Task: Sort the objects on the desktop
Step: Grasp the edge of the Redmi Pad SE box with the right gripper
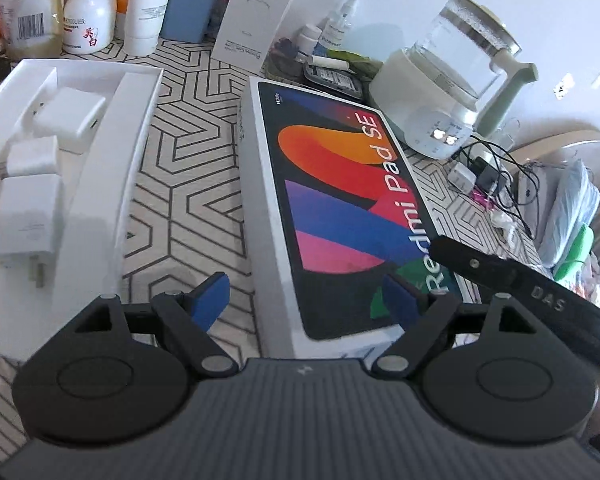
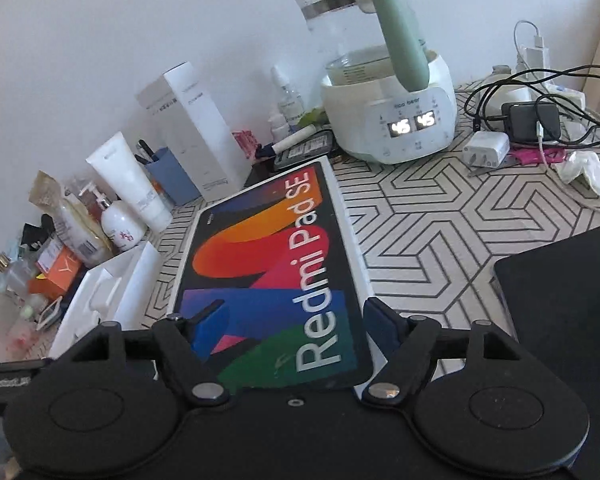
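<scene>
The tablet box [image 2: 272, 264] lies flat on the patterned desk [image 2: 432, 232], closed, its lid on. To its left sits the open white tray [image 1: 140, 128], holding three white chargers [image 1: 26, 220]; that part looks sorted. The left gripper [image 1: 306, 300] hovers near the box's near left corner, jaws apart and empty. The right gripper [image 2: 282, 330] straddles the near end of the box with jaws spread wide; its pads do not appear to press on it. Much seems left: bottles [image 2: 120, 224] crowd the far left, and a loose charger [image 2: 486, 149] and tangled cables [image 2: 540, 92] lie far right by the kettle [image 2: 388, 92].
</scene>
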Demonstrator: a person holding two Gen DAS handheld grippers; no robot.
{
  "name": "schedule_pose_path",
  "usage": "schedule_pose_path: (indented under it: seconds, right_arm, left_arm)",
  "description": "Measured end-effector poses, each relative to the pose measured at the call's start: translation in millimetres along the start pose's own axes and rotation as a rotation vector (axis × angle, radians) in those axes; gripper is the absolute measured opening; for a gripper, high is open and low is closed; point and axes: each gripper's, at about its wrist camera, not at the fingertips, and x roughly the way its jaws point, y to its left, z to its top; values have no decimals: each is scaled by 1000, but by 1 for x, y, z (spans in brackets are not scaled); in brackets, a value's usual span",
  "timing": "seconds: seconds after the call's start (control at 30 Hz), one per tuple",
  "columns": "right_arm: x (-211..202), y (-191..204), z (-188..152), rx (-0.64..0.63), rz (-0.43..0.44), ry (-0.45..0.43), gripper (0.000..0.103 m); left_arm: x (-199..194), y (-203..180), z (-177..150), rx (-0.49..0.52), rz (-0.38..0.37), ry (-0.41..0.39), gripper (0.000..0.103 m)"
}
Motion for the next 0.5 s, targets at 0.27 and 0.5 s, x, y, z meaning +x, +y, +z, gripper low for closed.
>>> schedule_pose_path:
  seconds: [0.27, 0.5]
  right_arm:
    - [20, -6, 2, 38, -37, 38, 79]
    - [38, -13, -2, 67, -40, 84, 84]
  left_arm:
    - [33, 0, 6, -32, 27, 7, 83]
    - [45, 5, 8, -57, 4, 29, 89]
